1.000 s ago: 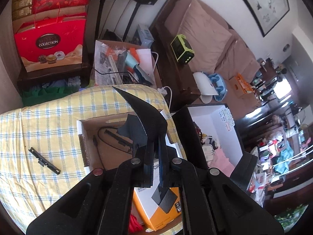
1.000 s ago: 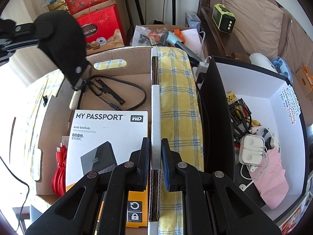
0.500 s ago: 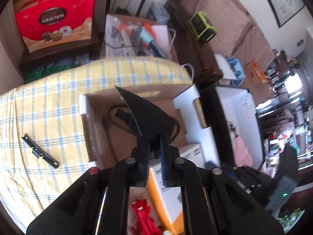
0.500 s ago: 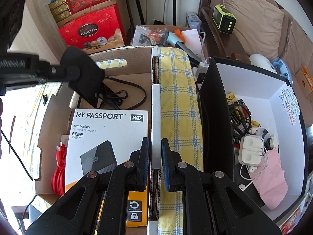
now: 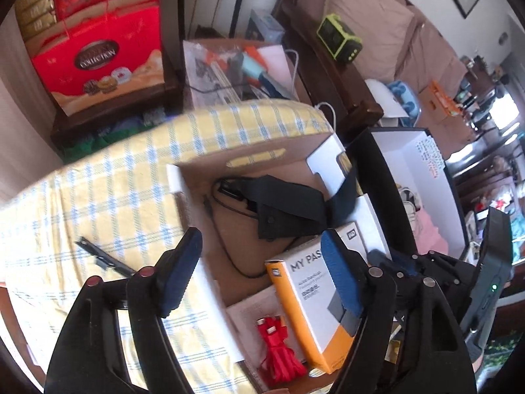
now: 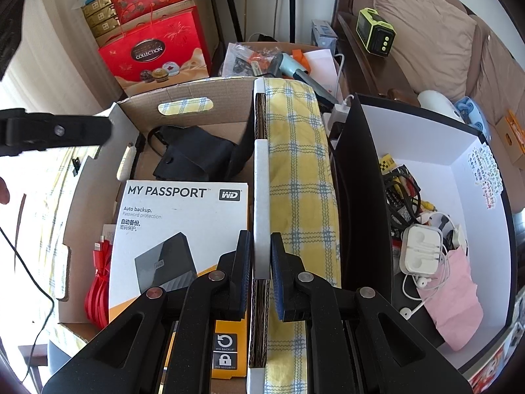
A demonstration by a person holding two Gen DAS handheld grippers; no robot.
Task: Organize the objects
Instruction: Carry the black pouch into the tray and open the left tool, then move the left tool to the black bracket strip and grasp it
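A black fabric pouch [image 5: 285,203] lies in the far part of the cardboard box [image 5: 262,157], on a black cable; it also shows in the right wrist view [image 6: 197,157]. My left gripper [image 5: 262,272] is open and empty above the box's left wall. My right gripper [image 6: 261,256] is shut on the cardboard box's right wall [image 6: 261,197]. A white and orange MY PASSPORT box [image 6: 177,229] and a red cable bundle [image 6: 96,279] lie in the box's near part. A small black strip [image 5: 101,257] lies on the yellow checked cloth [image 5: 98,197].
A black-walled white box [image 6: 459,151] with earphones, cables and a pink pouch stands right of the cardboard box. Red gift boxes [image 6: 154,49] and a carton of tools [image 6: 279,62] stand behind. A sofa [image 6: 426,32] is at the far right.
My left gripper has opened and let go of the black pouch, which now lies in the cardboard box. The left gripper has drawn back. The right gripper has not moved.
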